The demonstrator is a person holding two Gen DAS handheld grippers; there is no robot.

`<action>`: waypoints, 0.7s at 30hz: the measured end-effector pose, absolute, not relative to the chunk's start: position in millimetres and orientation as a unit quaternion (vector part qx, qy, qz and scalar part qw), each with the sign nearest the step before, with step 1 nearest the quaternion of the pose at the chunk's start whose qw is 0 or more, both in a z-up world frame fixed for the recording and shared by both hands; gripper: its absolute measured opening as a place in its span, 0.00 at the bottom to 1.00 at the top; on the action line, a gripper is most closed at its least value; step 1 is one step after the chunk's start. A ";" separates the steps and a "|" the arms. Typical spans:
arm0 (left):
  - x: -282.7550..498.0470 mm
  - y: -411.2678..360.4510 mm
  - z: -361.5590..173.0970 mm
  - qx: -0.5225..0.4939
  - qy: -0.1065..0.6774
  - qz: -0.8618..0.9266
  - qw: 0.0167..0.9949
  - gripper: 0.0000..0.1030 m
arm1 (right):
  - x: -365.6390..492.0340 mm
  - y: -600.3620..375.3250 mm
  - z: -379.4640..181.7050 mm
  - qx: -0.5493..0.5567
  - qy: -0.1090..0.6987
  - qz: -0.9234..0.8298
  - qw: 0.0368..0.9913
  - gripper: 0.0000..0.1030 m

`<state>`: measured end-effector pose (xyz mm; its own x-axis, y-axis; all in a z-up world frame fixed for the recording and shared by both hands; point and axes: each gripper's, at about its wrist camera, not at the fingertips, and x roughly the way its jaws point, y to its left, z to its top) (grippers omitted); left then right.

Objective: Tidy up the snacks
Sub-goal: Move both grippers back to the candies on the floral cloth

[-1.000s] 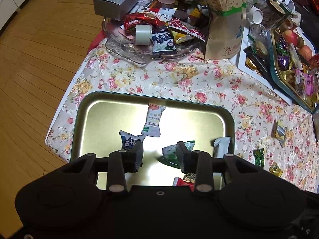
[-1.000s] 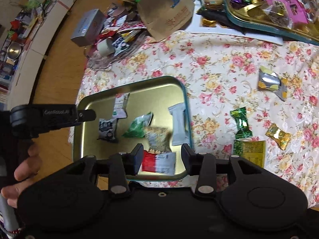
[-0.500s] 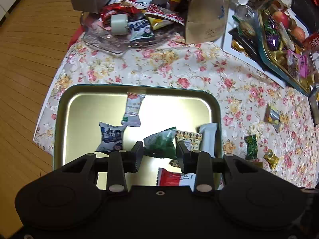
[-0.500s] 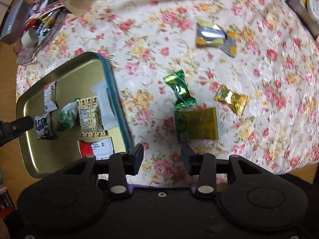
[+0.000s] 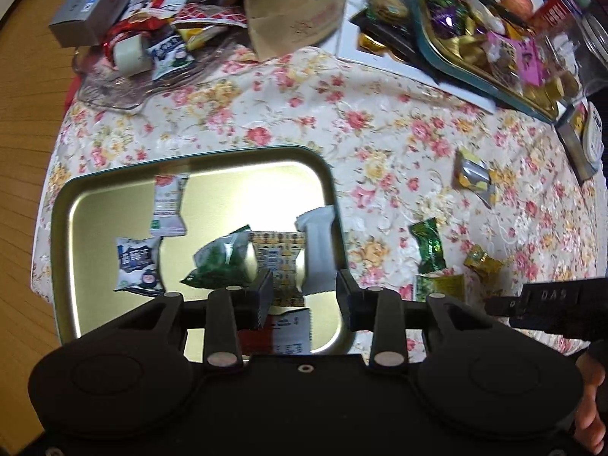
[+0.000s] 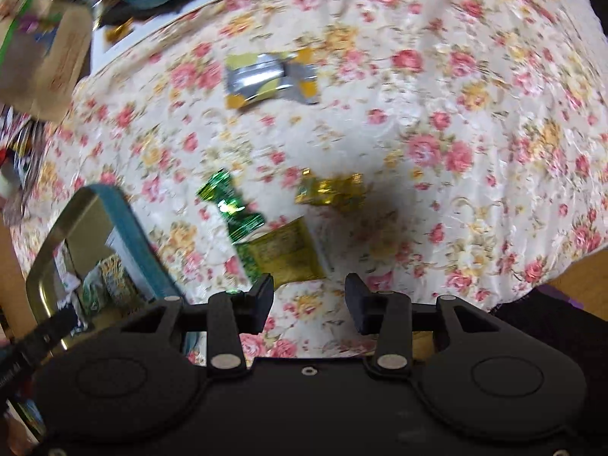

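Note:
A gold metal tray [image 5: 95, 205] with a teal rim lies on the floral cloth and holds several snack packets, among them a blue-white one [image 5: 137, 262], a green one [image 5: 222, 260] and a white one [image 5: 319, 250]. My left gripper [image 5: 304, 292] hangs open above the tray's right end, nothing between its fingers. My right gripper [image 6: 308, 296] is open over the cloth, just short of a yellow-green packet [image 6: 283, 252]. A green candy [image 6: 230, 205], a gold candy [image 6: 330, 192] and a silver-yellow packet [image 6: 268, 78] lie loose beyond it. The tray's rim [image 6: 129, 220] shows at the left.
A glass dish [image 5: 114, 87] heaped with snacks, a grey box [image 5: 93, 7] and a brown paper bag [image 5: 292, 11] crowd the far side. A second teal tray [image 5: 490, 87] of sweets and fruit sits far right. Wooden floor [image 5: 22, 114] borders the table's left edge. A hand [image 5: 589, 410] shows at bottom right.
Both grippers have swung rightward over the table. The left view now takes in the loose sweets beside the tray. The right gripper left the tray and came lower over the loose packets.

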<state>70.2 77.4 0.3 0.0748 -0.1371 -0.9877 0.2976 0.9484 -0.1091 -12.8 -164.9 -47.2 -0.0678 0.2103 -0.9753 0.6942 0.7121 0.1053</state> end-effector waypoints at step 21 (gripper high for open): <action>42.5 -14.3 -0.1 0.093 0.674 -0.220 0.699 0.44 | -34.1 -220.1 -57.3 0.406 0.640 -0.246 0.604 0.43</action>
